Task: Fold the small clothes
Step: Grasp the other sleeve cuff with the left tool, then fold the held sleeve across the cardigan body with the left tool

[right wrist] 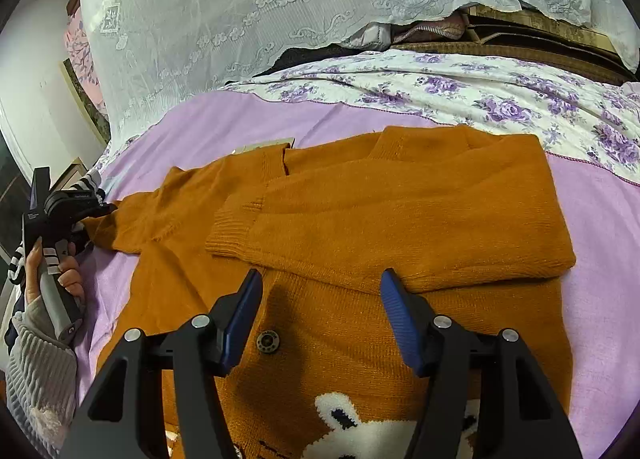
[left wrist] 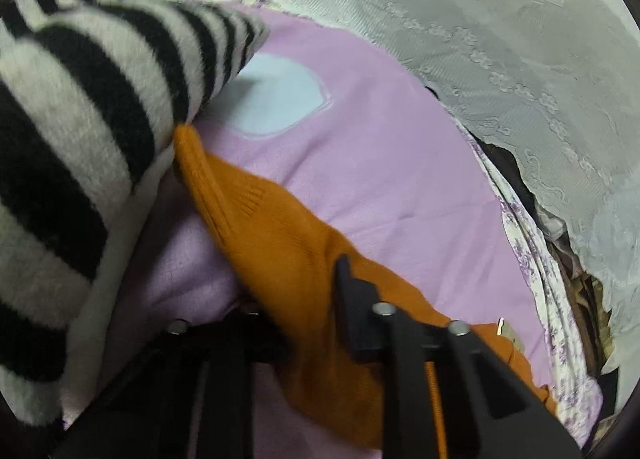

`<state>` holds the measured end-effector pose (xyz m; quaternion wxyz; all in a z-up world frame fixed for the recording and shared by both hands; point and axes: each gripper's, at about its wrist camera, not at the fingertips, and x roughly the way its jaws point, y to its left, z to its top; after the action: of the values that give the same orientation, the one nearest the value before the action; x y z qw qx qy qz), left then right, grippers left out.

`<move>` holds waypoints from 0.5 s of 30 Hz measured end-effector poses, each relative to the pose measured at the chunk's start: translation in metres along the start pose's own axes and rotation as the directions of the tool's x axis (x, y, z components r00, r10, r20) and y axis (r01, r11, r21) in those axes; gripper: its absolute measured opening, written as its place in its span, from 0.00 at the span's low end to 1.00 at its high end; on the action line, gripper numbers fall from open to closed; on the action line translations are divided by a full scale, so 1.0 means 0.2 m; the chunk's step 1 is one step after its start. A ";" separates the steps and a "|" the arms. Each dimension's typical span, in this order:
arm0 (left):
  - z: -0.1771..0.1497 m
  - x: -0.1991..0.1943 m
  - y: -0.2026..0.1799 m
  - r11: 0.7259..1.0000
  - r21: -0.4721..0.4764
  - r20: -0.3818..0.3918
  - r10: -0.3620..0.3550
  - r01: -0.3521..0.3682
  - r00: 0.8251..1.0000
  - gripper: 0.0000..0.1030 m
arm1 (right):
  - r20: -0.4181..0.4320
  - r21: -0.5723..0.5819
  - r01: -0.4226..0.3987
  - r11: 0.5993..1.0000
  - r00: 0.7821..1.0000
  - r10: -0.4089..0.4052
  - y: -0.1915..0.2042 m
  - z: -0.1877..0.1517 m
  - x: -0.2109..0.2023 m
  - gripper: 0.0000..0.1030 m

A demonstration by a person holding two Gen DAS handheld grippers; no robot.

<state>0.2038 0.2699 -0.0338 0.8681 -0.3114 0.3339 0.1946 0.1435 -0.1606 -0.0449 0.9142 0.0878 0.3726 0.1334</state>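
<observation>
Right claw (right wrist: 320, 315) gapes wide over orange cardigan (right wrist: 360, 219); left claw (left wrist: 304, 323) pinches its sleeve (left wrist: 256, 211).

Left gripper (left wrist: 308, 299) grip hidden (sweater (left wrist: 280, 235) covers), striped sleeve (left wrist: 80, 119) blurred.

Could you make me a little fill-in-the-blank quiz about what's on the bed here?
1. The sweater being folded is ____ in colour.
2. The right gripper hovers over it with its jaws ____.
3. The left gripper is shut on the sweater's ____.
4. The sheet under the sweater is plain ____.

Missing words: orange; open; sleeve; purple
</observation>
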 end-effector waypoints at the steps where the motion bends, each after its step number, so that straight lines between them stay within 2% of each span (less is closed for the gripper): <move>1: 0.00 -0.01 -0.01 1.000 0.013 0.019 0.013 -0.013 1.000 0.05 | 0.009 0.006 0.003 1.000 1.000 -0.003 0.00 0.01 -0.01 0.59; 5: 0.00 -0.06 -0.01 1.000 0.015 0.051 0.007 -0.008 0.999 0.04 | 0.021 0.015 -0.025 1.000 0.999 0.025 0.05 0.10 -0.01 0.58; 8: 0.01 -0.10 0.00 1.000 0.023 0.073 0.011 -0.013 0.997 0.04 | 0.021 -0.036 -0.012 0.999 1.000 0.012 0.17 0.18 0.06 0.58; 10: 0.02 -0.12 0.00 0.999 0.032 0.090 0.015 -0.018 0.996 0.04 | -0.022 -0.068 0.027 0.997 0.999 -0.028 0.22 0.19 0.16 0.58; 11: 0.02 -0.13 0.01 0.999 0.034 0.093 0.016 -0.019 0.996 0.04 | -0.087 -0.078 0.044 0.996 0.995 -0.051 0.23 0.17 0.25 0.59; 12: 0.01 -0.12 0.01 0.999 0.036 0.092 0.016 -0.019 0.996 0.04 | -0.111 -0.087 0.058 0.995 0.991 -0.068 0.23 0.15 0.30 0.60; 15: 0.01 -0.11 0.00 0.999 0.046 0.081 0.018 -0.022 0.997 0.04 | -0.082 -0.091 0.048 0.995 0.995 -0.056 0.23 0.16 0.25 0.60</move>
<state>0.1894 0.2695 -0.0174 0.8859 -0.2797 0.3063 0.2079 0.1920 -0.1031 -0.0435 0.9037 0.0317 0.4069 0.1296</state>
